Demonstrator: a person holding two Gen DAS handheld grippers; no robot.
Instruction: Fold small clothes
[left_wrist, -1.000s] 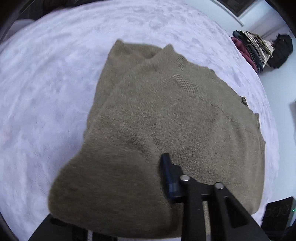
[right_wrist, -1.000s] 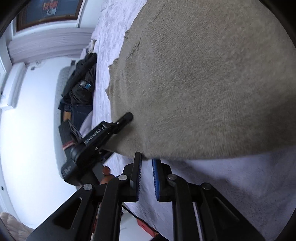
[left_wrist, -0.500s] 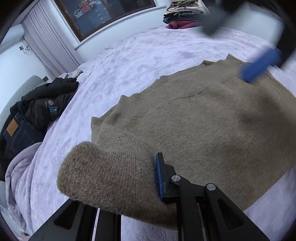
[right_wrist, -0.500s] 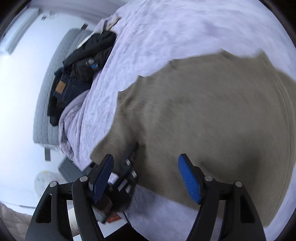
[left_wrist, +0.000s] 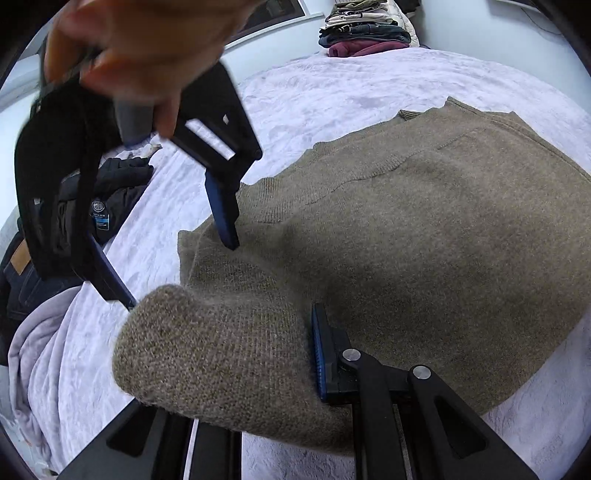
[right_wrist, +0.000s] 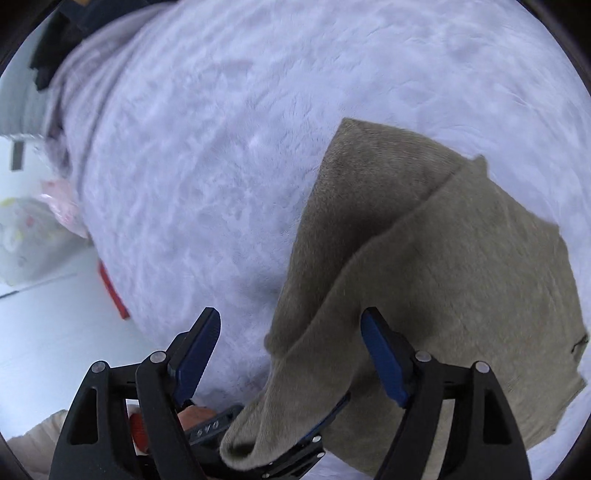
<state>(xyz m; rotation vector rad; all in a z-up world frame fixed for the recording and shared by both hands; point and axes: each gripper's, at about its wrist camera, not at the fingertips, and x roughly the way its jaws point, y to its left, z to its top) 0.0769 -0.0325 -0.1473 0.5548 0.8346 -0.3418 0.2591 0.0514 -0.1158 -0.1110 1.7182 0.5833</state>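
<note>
An olive-brown knitted sweater (left_wrist: 424, 229) lies spread on a lilac bed cover (left_wrist: 332, 92). My left gripper (left_wrist: 236, 350) is shut on a raised fold at the sweater's near corner; only its right pad (left_wrist: 319, 354) shows, and the fabric hides the other finger. A hand (left_wrist: 140, 48) holds my right gripper (left_wrist: 181, 273) just above that corner. Its jaws are wide and opening, one fingertip over the sweater, the other beside the lifted fold. In the right wrist view the right gripper (right_wrist: 291, 321) straddles the sweater's edge (right_wrist: 424, 258) without pressing on it.
A heap of dark clothes (left_wrist: 110, 192) and jeans (left_wrist: 18, 266) lies at the bed's left side, over a pale blanket (left_wrist: 37, 350). Folded clothes (left_wrist: 365, 33) are stacked at the far end. A red object (right_wrist: 110, 288) and a plastic bag (right_wrist: 22, 236) sit beside the bed.
My right gripper opened wide and swung across the sweater to hover beside the left gripper. The left gripper rolled and shifted a little, still gripping the fold.
</note>
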